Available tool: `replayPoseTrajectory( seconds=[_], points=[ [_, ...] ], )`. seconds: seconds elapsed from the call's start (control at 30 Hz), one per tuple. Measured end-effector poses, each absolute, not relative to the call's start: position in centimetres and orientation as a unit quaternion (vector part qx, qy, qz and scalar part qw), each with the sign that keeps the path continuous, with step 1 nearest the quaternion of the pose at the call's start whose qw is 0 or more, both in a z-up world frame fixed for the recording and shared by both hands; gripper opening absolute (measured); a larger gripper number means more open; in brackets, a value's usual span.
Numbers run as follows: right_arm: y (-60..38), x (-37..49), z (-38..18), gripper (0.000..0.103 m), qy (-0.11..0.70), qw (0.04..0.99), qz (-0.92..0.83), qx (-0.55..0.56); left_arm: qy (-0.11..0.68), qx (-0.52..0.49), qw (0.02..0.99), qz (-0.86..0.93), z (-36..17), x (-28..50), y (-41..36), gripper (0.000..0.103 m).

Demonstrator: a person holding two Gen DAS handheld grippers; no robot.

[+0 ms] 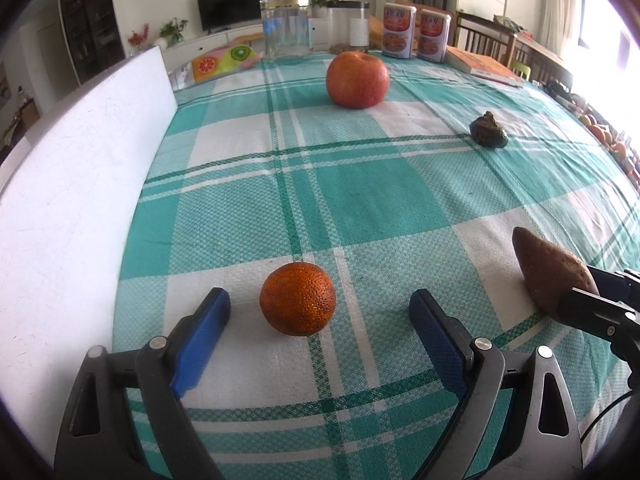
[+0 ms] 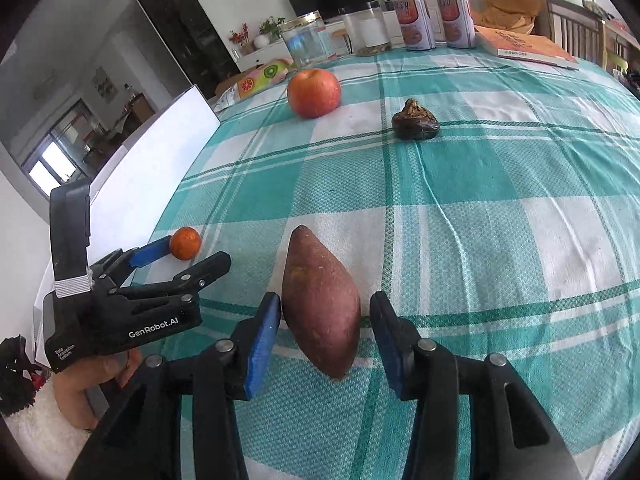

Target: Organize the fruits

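A small orange (image 1: pixel 297 299) lies on the checked tablecloth between the fingers of my open left gripper (image 1: pixel 320 308), touching neither pad. It also shows in the right wrist view (image 2: pixel 185 243) beside the left gripper (image 2: pixel 188 254). A brown sweet potato (image 2: pixel 320 298) lies lengthwise between the fingers of my open right gripper (image 2: pixel 325 320); the left pad is close to it, the right pad stands apart. The sweet potato (image 1: pixel 550 272) shows at the right in the left wrist view. A red apple (image 1: pixel 357 79) (image 2: pixel 314 92) and a dark shrivelled fruit (image 1: pixel 489 129) (image 2: pixel 415 121) lie farther back.
A white board (image 1: pixel 76 184) stands along the table's left side. At the far edge stand two glass jars (image 1: pixel 286 28), two orange tins (image 1: pixel 416 32) and a book (image 1: pixel 484 66). A fruit-print cushion (image 1: pixel 224 60) lies beyond the table.
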State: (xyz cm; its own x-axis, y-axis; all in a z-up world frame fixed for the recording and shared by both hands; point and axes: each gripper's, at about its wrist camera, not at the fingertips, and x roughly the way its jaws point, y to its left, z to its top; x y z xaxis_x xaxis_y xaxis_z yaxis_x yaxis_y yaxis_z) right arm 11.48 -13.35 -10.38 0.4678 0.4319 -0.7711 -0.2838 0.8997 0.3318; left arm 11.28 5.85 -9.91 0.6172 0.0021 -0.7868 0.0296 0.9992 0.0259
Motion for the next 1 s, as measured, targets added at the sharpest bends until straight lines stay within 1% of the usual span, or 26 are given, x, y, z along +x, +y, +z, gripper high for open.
replayPoseTrajectory(
  seconds=[0.03, 0.17, 0.2, 0.23, 0.3, 0.43, 0.63, 0.73, 0.87, 0.9, 0.97, 1.0],
  points=[
    [-13.4, 11.1, -10.6, 0.068, 0.460, 0.860, 0.207, 0.076, 0.437, 0.018, 0.899, -0.008, -9.9, 11.3, 5.8, 0.093],
    [-13.1, 10.2, -10.6, 0.078, 0.444, 0.871, 0.203, 0.051, 0.437, 0.018, 0.899, -0.007, -9.9, 11.3, 5.9, 0.093],
    [-12.9, 10.0, -10.6, 0.084, 0.440, 0.874, 0.200, 0.043, 0.437, 0.018, 0.899, -0.007, -9.9, 11.3, 5.9, 0.093],
    [-12.8, 10.0, -10.7, 0.088, 0.443, 0.874, 0.197, 0.038, 0.437, 0.018, 0.899, -0.007, -9.9, 11.3, 5.9, 0.093],
    [-12.9, 10.3, -11.0, 0.088, 0.450, 0.870, 0.199, 0.039, 0.437, 0.018, 0.899, -0.008, -9.9, 11.3, 5.9, 0.093],
    [-14.0, 10.5, -11.2, 0.089, 0.446, 0.866, 0.211, 0.078, 0.437, 0.009, 0.899, -0.017, -9.9, 11.3, 6.0, 0.094],
    [-14.5, 10.4, -11.3, 0.091, 0.443, 0.863, 0.221, 0.100, 0.430, -0.067, 0.894, -0.107, -9.3, 9.8, 8.0, 0.094],
    [-14.4, 10.5, -11.3, 0.094, 0.443, 0.861, 0.226, 0.103, 0.435, -0.051, 0.893, -0.106, -9.2, 9.4, 7.6, 0.093],
    [-14.6, 10.5, -11.3, 0.094, 0.442, 0.860, 0.230, 0.110, 0.442, -0.006, 0.894, -0.069, -9.4, 10.4, 6.3, 0.091],
    [-14.7, 10.4, -11.4, 0.094, 0.442, 0.860, 0.231, 0.113, 0.443, -0.007, 0.895, -0.062, -9.4, 10.7, 6.4, 0.089],
    [-14.9, 10.4, -11.4, 0.094, 0.441, 0.859, 0.232, 0.118, 0.439, -0.008, 0.897, -0.048, -9.3, 11.0, 6.4, 0.074],
    [-14.9, 10.4, -11.3, 0.094, 0.441, 0.859, 0.232, 0.119, 0.438, -0.001, 0.898, -0.043, -9.2, 11.2, 6.3, 0.052]
  ],
)
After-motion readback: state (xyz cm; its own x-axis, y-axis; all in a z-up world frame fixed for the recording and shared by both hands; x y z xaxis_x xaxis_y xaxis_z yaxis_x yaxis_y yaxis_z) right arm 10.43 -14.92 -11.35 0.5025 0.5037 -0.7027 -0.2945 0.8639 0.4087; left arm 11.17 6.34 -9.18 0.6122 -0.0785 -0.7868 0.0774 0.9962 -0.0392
